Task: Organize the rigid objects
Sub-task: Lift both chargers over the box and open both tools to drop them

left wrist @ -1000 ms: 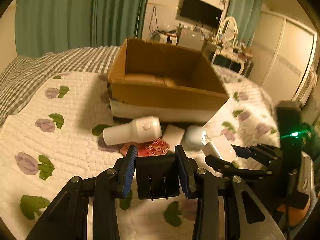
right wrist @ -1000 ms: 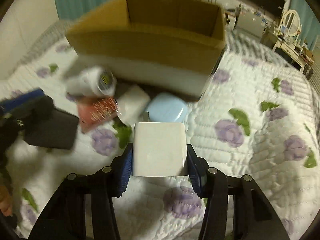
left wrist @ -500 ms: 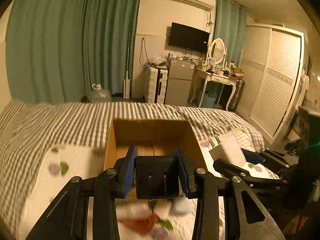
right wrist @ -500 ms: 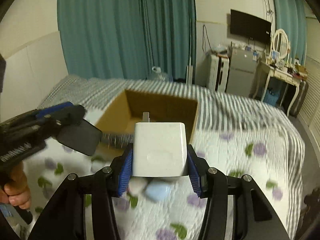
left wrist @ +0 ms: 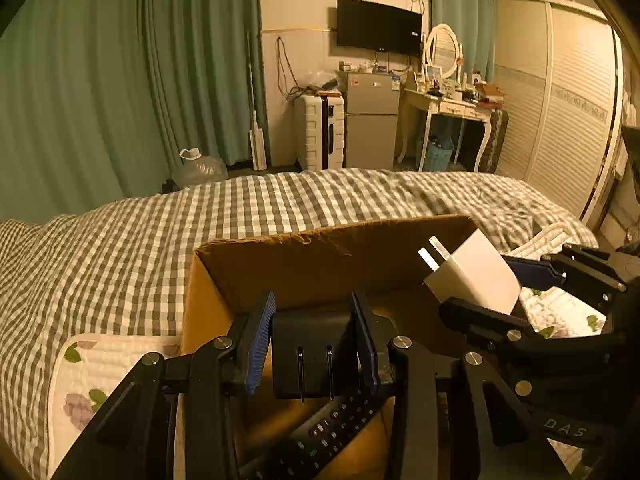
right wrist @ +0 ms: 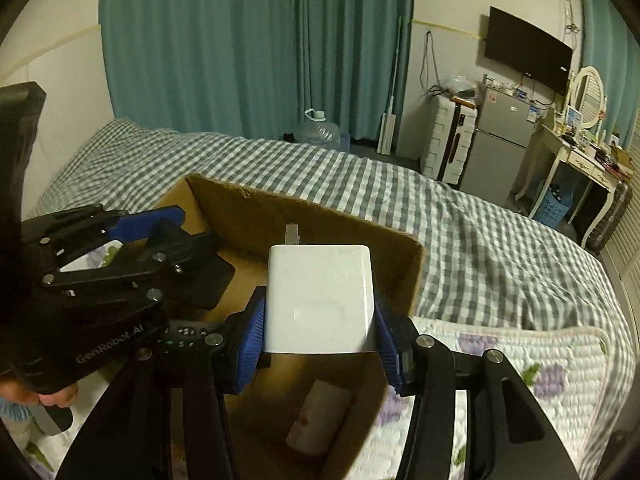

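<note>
Right wrist view first: our right gripper [right wrist: 320,320] is clamped on the white charger [right wrist: 320,298], prongs forward, held over the open cardboard box [right wrist: 304,216]. Our left gripper [left wrist: 312,344] is closed on the black adapter [left wrist: 312,354], also above the box. A second ago both were low over the floral quilt [right wrist: 520,360] among the loose items; now we've swung up and over the rim, so both pieces look ready to drop in. Inside, a white cylinder [right wrist: 320,412] already lies on the floor, and a black remote [left wrist: 332,428] shows under the left fingers. The items left on the quilt are out of view, and most of the box floor is blocked by our grippers.
</note>
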A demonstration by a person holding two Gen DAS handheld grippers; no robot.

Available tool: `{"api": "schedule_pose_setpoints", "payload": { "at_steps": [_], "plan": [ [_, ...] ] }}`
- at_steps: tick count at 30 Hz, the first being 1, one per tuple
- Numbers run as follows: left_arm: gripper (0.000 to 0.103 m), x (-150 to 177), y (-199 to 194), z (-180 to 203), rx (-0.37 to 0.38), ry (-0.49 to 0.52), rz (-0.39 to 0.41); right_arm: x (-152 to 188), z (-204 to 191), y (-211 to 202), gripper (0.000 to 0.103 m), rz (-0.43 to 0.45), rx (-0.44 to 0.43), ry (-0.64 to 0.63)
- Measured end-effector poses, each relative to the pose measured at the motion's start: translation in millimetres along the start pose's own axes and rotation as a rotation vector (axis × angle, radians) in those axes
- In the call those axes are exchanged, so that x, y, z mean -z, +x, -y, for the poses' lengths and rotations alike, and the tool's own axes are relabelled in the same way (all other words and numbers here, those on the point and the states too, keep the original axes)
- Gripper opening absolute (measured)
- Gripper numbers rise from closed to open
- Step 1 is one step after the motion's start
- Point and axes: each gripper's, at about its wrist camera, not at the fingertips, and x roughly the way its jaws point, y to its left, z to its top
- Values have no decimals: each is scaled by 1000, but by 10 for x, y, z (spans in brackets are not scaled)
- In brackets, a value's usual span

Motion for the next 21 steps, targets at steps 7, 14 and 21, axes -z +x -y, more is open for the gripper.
{"api": "schedule_pose_setpoints", "payload": {
  "at_steps": [7,14,21],
  "plan": [
    [51,24,-246,-31,-11,-17,65,49,26,-32,64,16,29,29],
    [62,83,-847,10,-32,-8,99,160,-50,-885,78,180,94,14],
    [64,485,-1389,20,-62,2,130,683,-90,-1352,87,194,89,92]
  ]
}}
